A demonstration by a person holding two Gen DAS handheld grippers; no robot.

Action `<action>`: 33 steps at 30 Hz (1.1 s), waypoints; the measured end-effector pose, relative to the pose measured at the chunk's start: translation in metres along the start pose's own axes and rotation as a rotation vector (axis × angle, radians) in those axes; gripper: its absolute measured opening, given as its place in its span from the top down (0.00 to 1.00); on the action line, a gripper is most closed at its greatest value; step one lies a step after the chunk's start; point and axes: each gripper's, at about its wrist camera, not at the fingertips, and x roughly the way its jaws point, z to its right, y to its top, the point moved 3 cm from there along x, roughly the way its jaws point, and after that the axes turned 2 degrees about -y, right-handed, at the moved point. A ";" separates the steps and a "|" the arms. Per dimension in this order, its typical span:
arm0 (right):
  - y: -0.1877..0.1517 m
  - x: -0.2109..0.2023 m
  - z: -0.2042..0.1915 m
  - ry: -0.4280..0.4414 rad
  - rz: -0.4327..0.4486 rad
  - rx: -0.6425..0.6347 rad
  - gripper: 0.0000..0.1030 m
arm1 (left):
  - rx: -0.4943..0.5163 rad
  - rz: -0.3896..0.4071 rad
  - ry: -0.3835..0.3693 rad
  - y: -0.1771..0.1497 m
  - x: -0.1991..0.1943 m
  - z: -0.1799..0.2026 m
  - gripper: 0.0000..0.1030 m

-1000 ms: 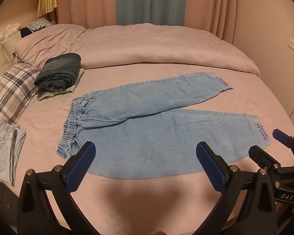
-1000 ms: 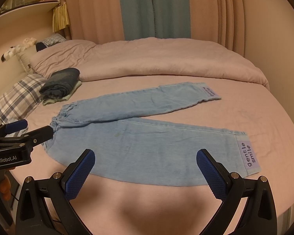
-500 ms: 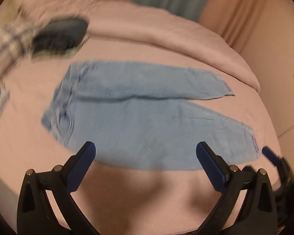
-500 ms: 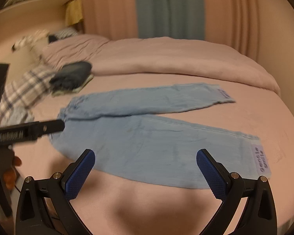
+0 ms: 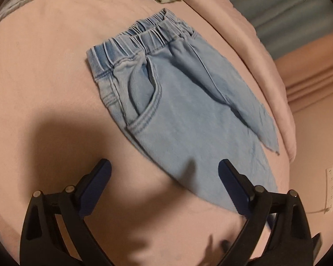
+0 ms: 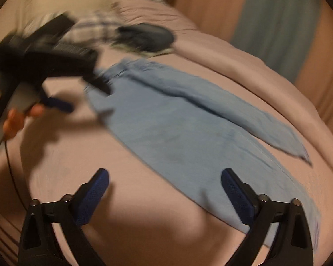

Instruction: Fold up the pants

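Pants (image 5: 188,115) flat on pink bed (image 5: 44,77), left gripper (image 5: 164,175) spread wide over the near edge below the pocket, jaws just narrowing, right gripper (image 6: 165,181) likewise spread, narrowing, pinching nothing, over the lower leg's edge

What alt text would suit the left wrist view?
Light blue pants lie flat on a pink bed, elastic waistband farthest from the camera. The open left gripper hovers at their near edge, empty.
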 end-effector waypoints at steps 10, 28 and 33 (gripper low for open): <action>0.019 0.040 -0.031 -0.019 -0.005 -0.155 0.68 | -0.056 0.067 0.068 0.033 0.005 -0.015 0.78; 0.022 0.014 -0.021 0.236 -0.014 0.022 0.72 | 0.083 0.124 0.206 0.024 -0.060 -0.036 0.25; 0.029 0.015 0.017 0.175 -0.005 0.126 0.64 | 0.196 0.193 0.290 0.030 -0.071 -0.020 0.20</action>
